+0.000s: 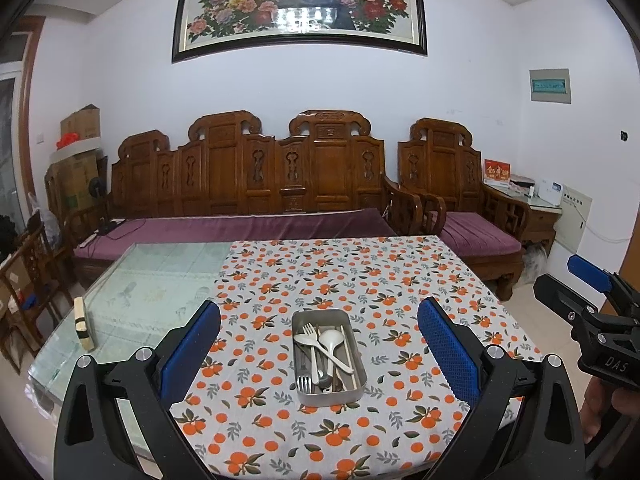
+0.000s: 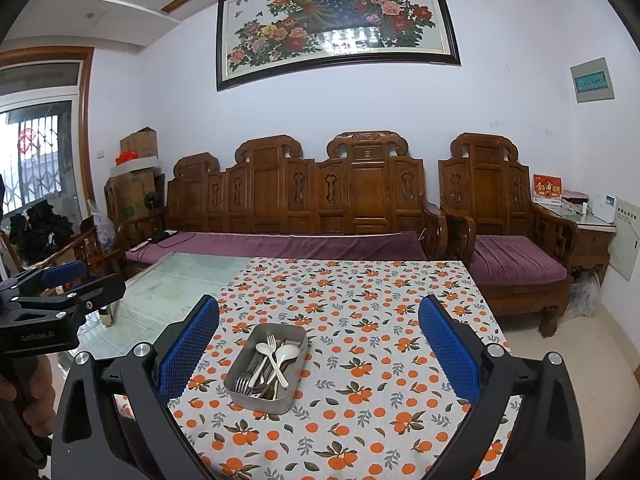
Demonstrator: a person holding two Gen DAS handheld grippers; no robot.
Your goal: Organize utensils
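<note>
Both tongs released — my left gripper (image 1: 319, 334) and right gripper (image 2: 319, 334) hang above the near edge of the tabletop, jaws wide, gripping nothing. Metal tin (image 1: 328, 356) sits on the orange-print tablecloth (image 1: 400, 280), toward the near edge, lengthwise away from me. Inside it — white plastic fork (image 1: 310, 336), white spoon (image 1: 331, 338), metal forks (image 1: 305, 384), chopsticks (image 1: 349, 354), all jumbled and crossing.

A dull brushed-metal tray (image 1: 329, 394) holds glossy white plastic spoons (image 1: 331, 338) and shiny steel forks (image 1: 305, 383), resting on matt printed cloth (image 1: 360, 276) beside the desk's glossy glass top (image 1: 160, 276).
</note>
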